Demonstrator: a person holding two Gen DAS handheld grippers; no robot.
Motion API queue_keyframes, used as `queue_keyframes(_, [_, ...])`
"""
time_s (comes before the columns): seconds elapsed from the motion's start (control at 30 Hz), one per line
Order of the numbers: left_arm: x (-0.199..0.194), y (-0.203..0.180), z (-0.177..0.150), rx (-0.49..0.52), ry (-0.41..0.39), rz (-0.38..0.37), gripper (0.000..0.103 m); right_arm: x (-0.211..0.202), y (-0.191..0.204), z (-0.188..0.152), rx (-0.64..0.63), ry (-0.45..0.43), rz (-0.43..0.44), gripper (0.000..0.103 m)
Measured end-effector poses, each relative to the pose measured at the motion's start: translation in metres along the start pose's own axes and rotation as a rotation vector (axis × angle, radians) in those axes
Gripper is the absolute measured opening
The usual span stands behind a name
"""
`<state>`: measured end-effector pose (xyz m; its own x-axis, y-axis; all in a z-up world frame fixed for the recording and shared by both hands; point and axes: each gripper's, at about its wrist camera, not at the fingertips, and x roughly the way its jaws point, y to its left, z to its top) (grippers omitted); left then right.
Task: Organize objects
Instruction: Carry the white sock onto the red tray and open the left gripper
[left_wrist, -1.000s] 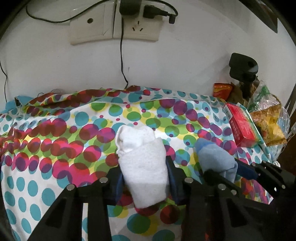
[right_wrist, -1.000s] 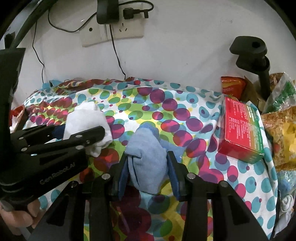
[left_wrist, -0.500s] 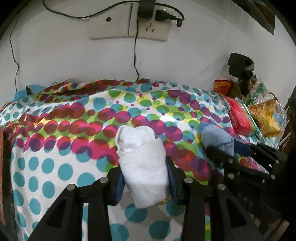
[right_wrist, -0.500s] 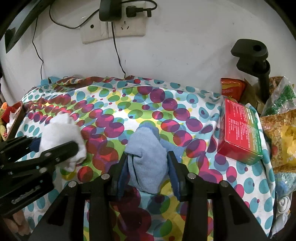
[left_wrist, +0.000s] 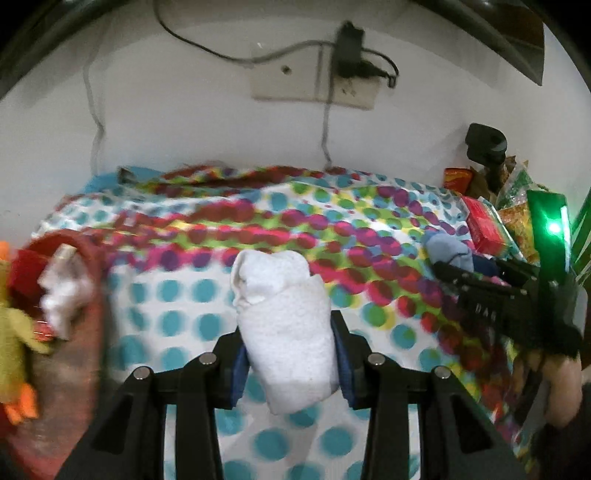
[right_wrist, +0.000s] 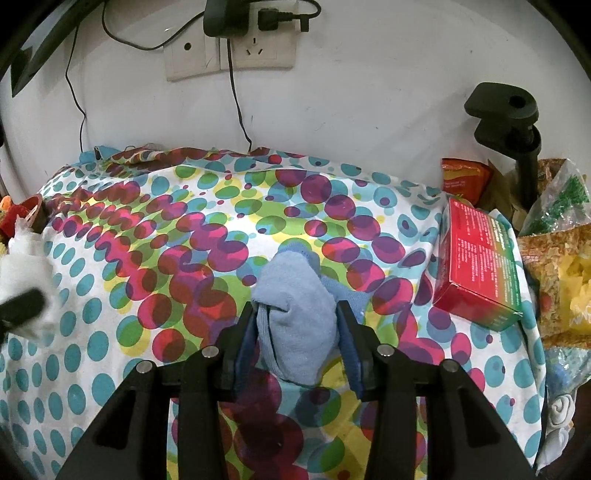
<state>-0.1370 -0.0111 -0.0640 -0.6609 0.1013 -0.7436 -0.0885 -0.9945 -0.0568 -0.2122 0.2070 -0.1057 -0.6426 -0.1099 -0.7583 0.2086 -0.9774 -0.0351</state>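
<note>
White cloth, a rolled sock (left_wrist: 286, 325), is sitting low in the centre of the left wrist view, and the left gripper (left_wrist: 288, 354) is pinching it between both blue pads, narrowly spread. It is hanging over the dotted cloth (left_wrist: 177, 306), which is blurring with motion. At the left edge of that frame a red basket (left_wrist: 88, 254) is showing, with a white bundle and a yellow-green stuffed toy (left_wrist: 11, 332) inside or beside it; which I cannot tell.

In the right wrist view a blue rolled sock (right_wrist: 299, 314) is lying on the cloth just below centre, between the pads of the right gripper (right_wrist: 299, 336), whose jaws are opening while the pads are still touching its sides. A red box (right_wrist: 476, 258) is lying to its right, with snack bags (right_wrist: 565, 266) beyond. Wall sockets (right_wrist: 236, 48) are sitting at the upper centre.
</note>
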Motion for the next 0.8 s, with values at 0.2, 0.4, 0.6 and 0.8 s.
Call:
queue_keyframes(0.2, [-0.054,0.063,-0.002,0.017,-0.059,0.144,0.04,0.0,0.001,0.001,-0.01,0.003,-0.013,0.041])
queue_keyframes(0.4, [-0.074,0.137,-0.011,-0.076,-0.042,0.233,0.04,0.001,0.003,0.002,-0.017,0.006,-0.025,0.041])
queue_keyframes(0.6, [-0.073,0.191,-0.024,-0.153,-0.018,0.29,0.04,0.002,0.007,0.003,-0.039,0.012,-0.052,0.042])
queue_keyframes(0.8, [-0.063,0.23,-0.036,-0.23,0.018,0.309,0.04,0.002,0.008,0.003,-0.039,0.015,-0.057,0.043])
